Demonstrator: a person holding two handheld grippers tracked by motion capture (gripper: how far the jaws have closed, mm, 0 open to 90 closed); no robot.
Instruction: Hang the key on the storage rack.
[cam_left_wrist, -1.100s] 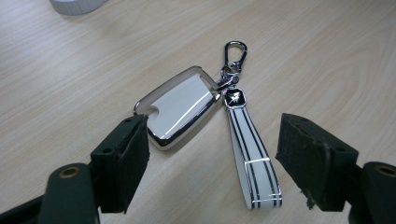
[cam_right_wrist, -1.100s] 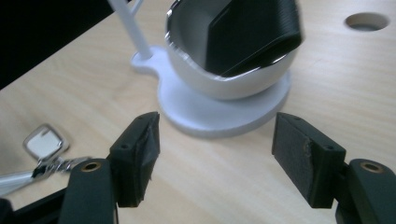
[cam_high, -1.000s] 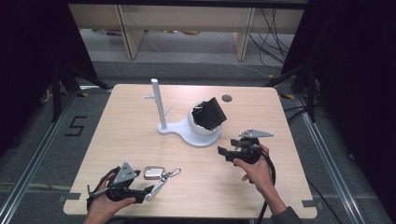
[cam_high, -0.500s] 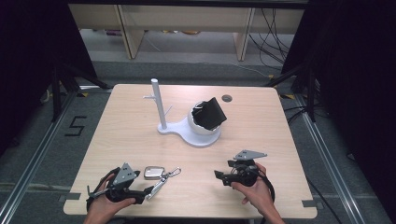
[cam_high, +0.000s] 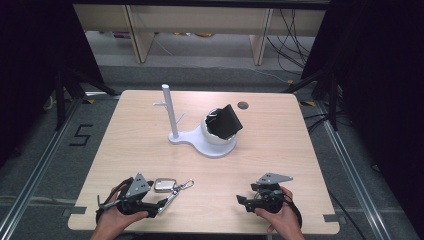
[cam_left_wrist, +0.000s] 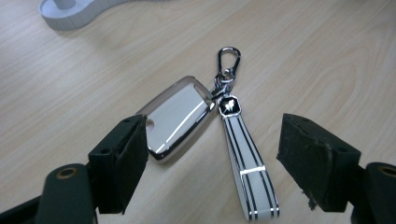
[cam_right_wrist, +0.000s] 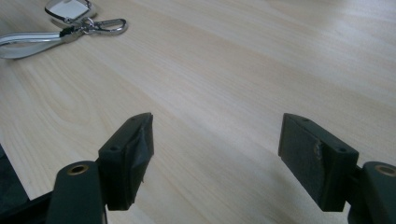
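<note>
Between left fingers (cam_left_wrist: 119, 163): key fob (cam_left_wrist: 177, 119) and strap (cam_left_wrist: 245, 158) lie there, untouched.
Between right fingers (cam_right_wrist: 128, 154): bare tabletop (cam_right_wrist: 243, 84).
Ahead of right fingers: open wood up to the fob.
Far ahead: white stand (cam_high: 207, 142) with black pouch (cam_high: 226, 121), well apart.
</note>
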